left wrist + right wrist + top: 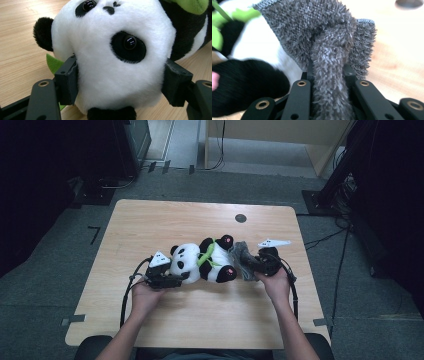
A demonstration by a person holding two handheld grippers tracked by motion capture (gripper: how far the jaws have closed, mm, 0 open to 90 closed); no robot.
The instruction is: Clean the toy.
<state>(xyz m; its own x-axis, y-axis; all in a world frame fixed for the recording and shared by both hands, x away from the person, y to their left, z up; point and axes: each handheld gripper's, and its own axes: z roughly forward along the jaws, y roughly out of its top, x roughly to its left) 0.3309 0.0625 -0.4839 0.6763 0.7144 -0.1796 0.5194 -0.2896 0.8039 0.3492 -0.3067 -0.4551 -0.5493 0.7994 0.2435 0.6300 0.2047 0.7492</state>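
Panda plush toy point(202, 261), black-and-white with a green leaf scarf, is lying on its side near the centre of the light wooden tabletop point(150, 220), head pointing to 9 o'clock, feet to 3 o'clock. Left gripper point(167, 280) is clamping the white head from both sides; in the left gripper view the pads point(67, 80) are pressing into the fur below the black eye patch point(128, 46). Right gripper point(255, 262) is clenched on a bunched fold of the grey fuzzy microfibre cloth point(242, 257), which is sitting right against the panda's feet at 3 o'clock.

Looks like a wipe-down or cover step, with the left side acting as the anchor.

How to do it well:
- Left gripper: keep holding firm and don't drag. The head is soft and compressing, so a slip is likely if the right side pulls hard.
- Right gripper: the pinch is narrow, and most of the cloth point(317, 32) is hanging free above the jaws. Sweep slowly so the loose part is trailing flat, not balling up.
- Work from the feet toward the scarf; watch the cloth snagging on the pink-soled black foot point(242, 80).

Toy appearance: plush pile clean, glossy black eyes, round black ear point(42, 33) at 9 o'clock of the head, a green leaf point(53, 63) poking out beside the left pad.
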